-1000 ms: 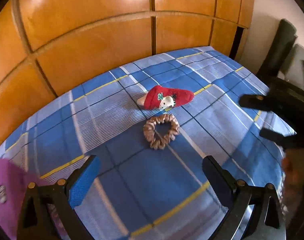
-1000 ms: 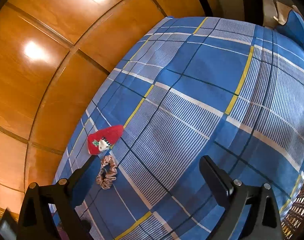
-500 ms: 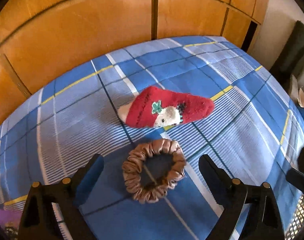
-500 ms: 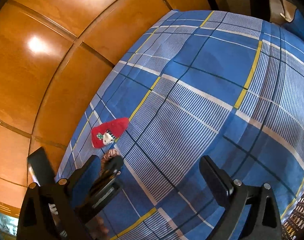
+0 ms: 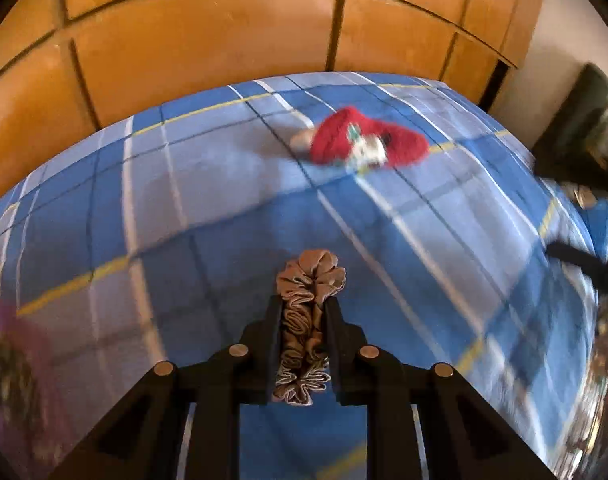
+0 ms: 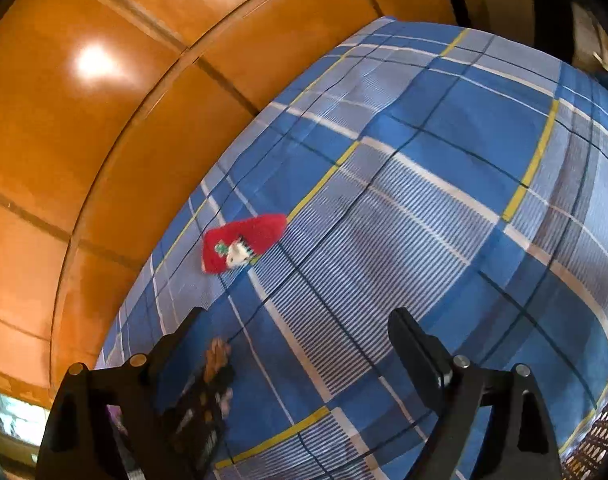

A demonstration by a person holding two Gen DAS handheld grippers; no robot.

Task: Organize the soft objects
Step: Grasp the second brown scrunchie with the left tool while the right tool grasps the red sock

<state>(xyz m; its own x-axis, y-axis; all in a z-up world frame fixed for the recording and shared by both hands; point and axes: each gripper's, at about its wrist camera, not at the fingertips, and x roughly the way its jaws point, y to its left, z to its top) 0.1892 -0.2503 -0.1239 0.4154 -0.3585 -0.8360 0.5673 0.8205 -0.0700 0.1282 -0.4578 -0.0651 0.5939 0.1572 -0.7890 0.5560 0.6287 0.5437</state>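
Left wrist view | our left gripper (image 5: 302,312) has just closed, squeezing the brown ruched satin scrunchie (image 5: 308,312) flat above the blue plaid bedsheet (image 5: 444,248) | soft, light, slippery; grip mid-band | right gripper (image 6: 299,332) wide, holding nothing

We note a satin-like, sheened, ruffled cloth scrunchie (image 5: 310,308); a fuzzy, matt knit red sock (image 5: 368,142); a smooth woven plaid bedsheet (image 6: 444,184); glossy varnished wood wardrobe panels (image 5: 207,44), reflecting lamp glare; and matt black plastic gripper fingers (image 6: 418,350) with metal pins.
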